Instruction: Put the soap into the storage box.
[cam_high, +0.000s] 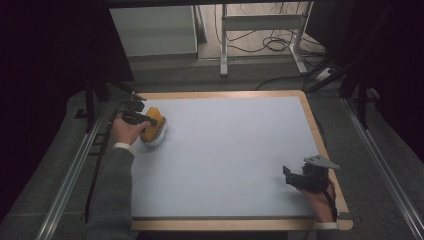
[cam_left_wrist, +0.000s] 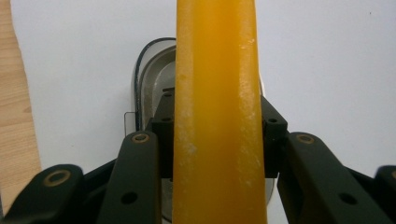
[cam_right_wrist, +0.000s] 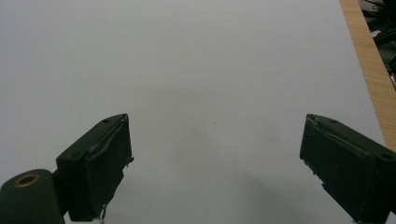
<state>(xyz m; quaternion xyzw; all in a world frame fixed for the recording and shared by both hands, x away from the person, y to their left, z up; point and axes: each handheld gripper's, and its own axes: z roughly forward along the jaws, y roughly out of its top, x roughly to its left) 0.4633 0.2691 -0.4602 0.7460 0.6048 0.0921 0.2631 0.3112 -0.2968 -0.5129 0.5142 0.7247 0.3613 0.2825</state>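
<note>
Up at the left of the high view, left gripper (cam_high: 142, 119) clenched on an orange block (cam_high: 152, 126), held over a small white dish (cam_high: 157, 138) just inside the wooden rim (cam_high: 220, 94) of the table. Waxy, smooth and slab-like, with pale scuffs, between black jaws in the left gripper view. Across centre, wide bare pale board (cam_high: 225, 150). Lower right, near the rim, right gripper (cam_high: 291, 177) released, jaws spread well apart over matte blank surface.
</note>
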